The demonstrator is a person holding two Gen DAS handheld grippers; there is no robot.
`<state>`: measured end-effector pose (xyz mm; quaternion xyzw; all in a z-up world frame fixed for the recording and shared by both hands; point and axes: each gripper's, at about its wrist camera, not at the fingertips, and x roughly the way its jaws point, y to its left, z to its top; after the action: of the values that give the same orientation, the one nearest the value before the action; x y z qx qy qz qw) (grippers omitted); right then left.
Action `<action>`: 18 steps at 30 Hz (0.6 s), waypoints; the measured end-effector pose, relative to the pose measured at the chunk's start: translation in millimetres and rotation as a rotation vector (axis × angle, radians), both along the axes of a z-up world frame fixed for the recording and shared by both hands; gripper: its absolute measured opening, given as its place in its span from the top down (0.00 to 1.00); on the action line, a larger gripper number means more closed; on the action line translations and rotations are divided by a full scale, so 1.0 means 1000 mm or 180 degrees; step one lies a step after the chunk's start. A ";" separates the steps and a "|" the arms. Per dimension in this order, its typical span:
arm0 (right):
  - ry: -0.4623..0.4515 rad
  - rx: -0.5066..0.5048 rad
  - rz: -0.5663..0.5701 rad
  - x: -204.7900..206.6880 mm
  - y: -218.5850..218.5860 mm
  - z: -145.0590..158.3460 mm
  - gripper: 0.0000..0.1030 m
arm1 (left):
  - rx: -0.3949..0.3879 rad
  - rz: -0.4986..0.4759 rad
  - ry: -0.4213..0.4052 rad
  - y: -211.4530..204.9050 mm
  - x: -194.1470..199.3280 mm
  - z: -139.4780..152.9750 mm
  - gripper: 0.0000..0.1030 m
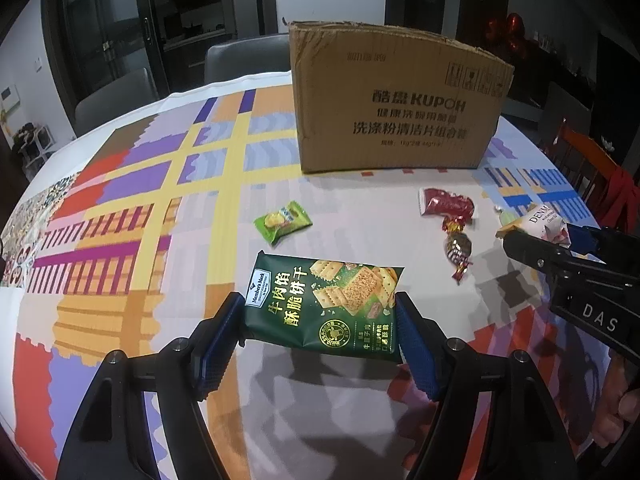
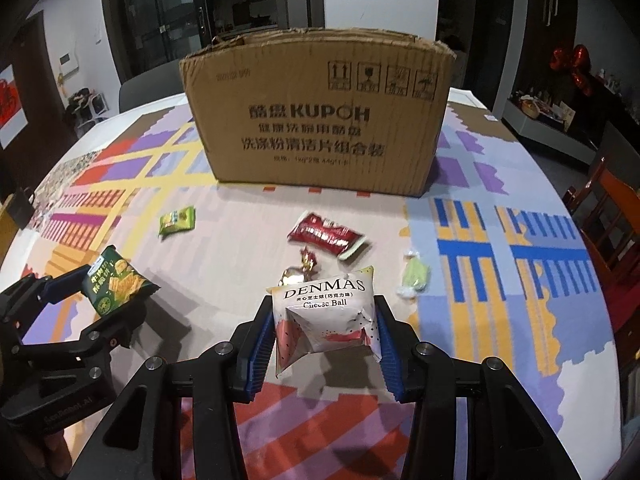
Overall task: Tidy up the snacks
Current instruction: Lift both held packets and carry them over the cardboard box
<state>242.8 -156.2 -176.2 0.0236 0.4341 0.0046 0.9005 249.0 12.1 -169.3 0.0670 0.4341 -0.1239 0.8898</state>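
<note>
My left gripper [image 1: 320, 320] is shut on a dark green cracker packet [image 1: 326, 306], lifted just off the table; the same packet [image 2: 116, 282] shows at the left of the right wrist view. My right gripper [image 2: 324, 328] is shut on a white DENMAS cheese ball packet [image 2: 324, 312], whose top [image 1: 536, 220] peeks out at the right of the left wrist view. A brown cardboard box [image 2: 320, 120] stands open-topped behind them. On the cloth lie a small green candy packet [image 1: 283, 220], a red packet [image 2: 324, 234], a gold-wrapped candy [image 1: 458, 248] and a pale green candy [image 2: 416, 276].
The table wears a colourful patchwork cloth [image 1: 160, 200]. Grey chairs [image 1: 240, 56] stand behind it and a wooden chair [image 2: 608, 208] at the right edge. A person's fingers [image 1: 628, 408] hold the right tool.
</note>
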 end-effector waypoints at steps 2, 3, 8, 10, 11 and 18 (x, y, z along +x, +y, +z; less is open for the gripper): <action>-0.0022 -0.0004 -0.0011 0.002 -0.003 0.004 0.54 | 0.0003 0.0001 -0.0009 -0.002 0.002 0.004 0.29; -0.0034 -0.0006 -0.0017 0.003 -0.004 0.007 0.54 | 0.0004 -0.0001 -0.0012 -0.003 0.003 0.005 0.29; -0.0091 -0.0016 -0.0048 0.007 -0.010 0.016 0.54 | 0.0016 -0.0010 -0.0037 -0.007 0.011 0.014 0.29; -0.0104 -0.0013 -0.0059 0.009 -0.012 0.020 0.54 | 0.0014 -0.0006 -0.0045 -0.009 0.013 0.017 0.29; -0.0108 -0.0014 -0.0062 0.010 -0.012 0.021 0.54 | 0.0014 -0.0006 -0.0050 -0.010 0.015 0.019 0.29; -0.0135 -0.0023 -0.0067 0.017 -0.017 0.031 0.54 | -0.0014 0.0014 -0.0075 -0.013 0.022 0.028 0.29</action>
<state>259.4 -173.0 -145.3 0.0248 0.4147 -0.0059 0.9096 271.0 -1.1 -141.0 0.0656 0.4235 -0.1220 0.8953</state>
